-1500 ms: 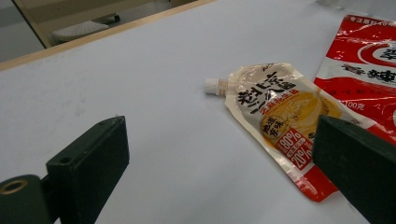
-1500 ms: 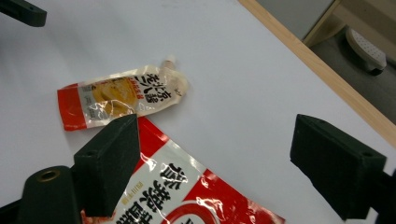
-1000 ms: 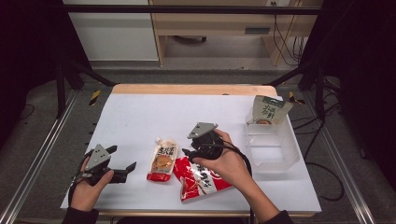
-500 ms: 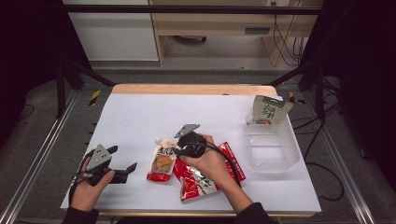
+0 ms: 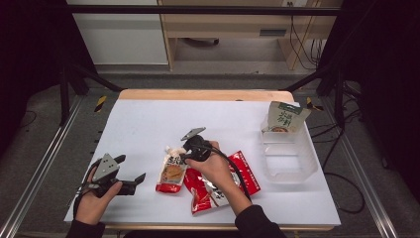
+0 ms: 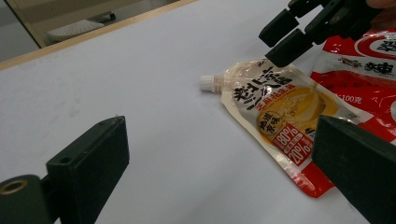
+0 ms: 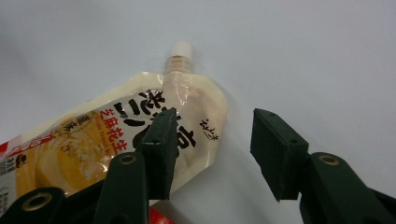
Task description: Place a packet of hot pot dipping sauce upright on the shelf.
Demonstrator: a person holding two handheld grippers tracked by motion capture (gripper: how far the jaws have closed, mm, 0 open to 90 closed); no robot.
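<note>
Straddling the upper corner of the flat cream-and-red spouted sauce pouch point(image 7: 116, 154), the right gripper point(image 7: 212, 149) is standing with its jaws half apart, having just been closing, one black pad over the printed face and the other over bare table beside the pouch edge; the pads are not yet pressing. The step in hand is judged to be the grasp approach; the next move is calling for a lower, squarer seat on the pouch shoulder below the white screw cap point(image 7: 181, 50) before closing. The pouch is lying flat, its lower end touching the red foil snack packets point(image 5: 218, 183). The left gripper point(image 5: 130, 173) is resting open, apart. Farther out, the white table sheet point(image 5: 148, 124) is carrying a clear plastic bin point(image 5: 289, 158) holding an upright green-topped packet point(image 5: 285, 116); beyond are a grey floor and black frame legs.
</note>
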